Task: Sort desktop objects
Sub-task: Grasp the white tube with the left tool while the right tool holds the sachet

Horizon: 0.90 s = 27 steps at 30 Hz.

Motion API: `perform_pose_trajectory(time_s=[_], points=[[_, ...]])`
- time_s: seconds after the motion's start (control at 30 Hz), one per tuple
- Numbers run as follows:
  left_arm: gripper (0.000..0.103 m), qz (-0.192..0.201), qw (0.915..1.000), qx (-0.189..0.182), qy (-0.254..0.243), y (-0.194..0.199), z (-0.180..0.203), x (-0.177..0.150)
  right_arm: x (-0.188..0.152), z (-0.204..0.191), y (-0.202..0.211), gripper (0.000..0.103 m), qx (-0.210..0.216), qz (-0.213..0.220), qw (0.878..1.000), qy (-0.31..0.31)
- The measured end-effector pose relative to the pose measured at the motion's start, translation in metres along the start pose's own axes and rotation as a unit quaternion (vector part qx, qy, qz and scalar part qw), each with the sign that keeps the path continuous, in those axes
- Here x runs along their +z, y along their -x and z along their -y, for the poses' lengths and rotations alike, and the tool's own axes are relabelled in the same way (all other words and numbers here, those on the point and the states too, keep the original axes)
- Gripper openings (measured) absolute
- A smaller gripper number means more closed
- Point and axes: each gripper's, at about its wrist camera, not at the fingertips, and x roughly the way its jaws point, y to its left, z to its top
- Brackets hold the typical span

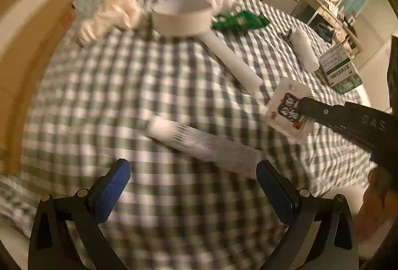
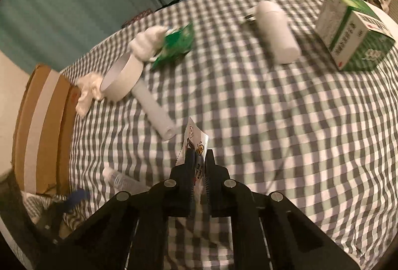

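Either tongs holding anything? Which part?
Right tongs pinch the snack packet by its lower edge. Left tongs are open, holding nothing; tube lies just ahead.

We see a soft woven checked cloth [image 2: 273, 120] covering the surface, matt and lightly wrinkled. The cardboard box [image 2: 42, 125] looks rough and dull, with a smooth pale tape strip. Our right gripper [image 2: 197, 158] pinches a glossy printed foil-like sachet [image 2: 194, 138]. The white tube [image 2: 154, 108] and bowl [image 2: 122, 78] look like smooth matt paper or plastic; we cannot tell which. The left gripper [image 1: 194, 185] has textured blue pads on matt black plastic fingers [image 1: 112, 190] with metal rivets.
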Motion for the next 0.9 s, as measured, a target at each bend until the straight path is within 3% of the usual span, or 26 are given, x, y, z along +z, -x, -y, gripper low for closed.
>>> perform_pose_trajectory(time_s=[0.1, 0.17, 0.2, 0.23, 0.27, 0.33, 0.4, 0.43, 0.57, 0.9], points=[[0.103, -0.003, 0.9992, -0.016, 0.037, -0.012, -0.002, 0.004, 0.001, -0.001, 0.001, 0.007, 0.0, -0.003, 1.0, 0.005], [0.096, 0.012, 0.9987, -0.012, 0.049, -0.012, -0.003, 0.007, 0.001, 0.0, 0.003, 0.007, 0.0, -0.004, 1.0, 0.014], [0.066, 0.023, 0.999, 0.011, 0.036, -0.01, -0.001, 0.01, 0.0, -0.001, 0.004, 0.007, -0.001, -0.004, 1.0, 0.019], [0.046, 0.028, 0.999, 0.027, 0.02, -0.009, 0.0, 0.011, -0.001, -0.001, 0.004, 0.007, -0.001, -0.005, 1.0, 0.022], [0.045, 0.032, 0.9991, 0.027, 0.009, -0.007, 0.001, 0.012, -0.001, -0.003, 0.001, 0.007, 0.0, -0.006, 1.0, 0.023], [0.029, 0.038, 0.9992, 0.005, 0.009, 0.0, -0.001, 0.016, -0.001, -0.002, -0.001, 0.007, 0.003, -0.009, 1.0, 0.022], [0.022, 0.053, 0.9985, 0.008, 0.003, 0.01, 0.0, 0.017, -0.001, 0.0, 0.0, 0.007, 0.005, -0.01, 1.0, 0.02], [0.014, 0.062, 0.998, 0.014, -0.008, 0.015, 0.002, 0.017, 0.0, -0.001, 0.0, 0.007, 0.005, -0.009, 1.0, 0.02], [0.012, 0.089, 0.9926, 0.053, -0.063, 0.032, 0.009, 0.017, -0.002, -0.004, 0.003, 0.007, 0.008, -0.004, 1.0, 0.026], [0.012, 0.117, 0.9885, 0.065, -0.072, 0.059, 0.005, 0.027, -0.009, -0.015, 0.017, 0.005, 0.015, 0.008, 0.999, 0.047]])
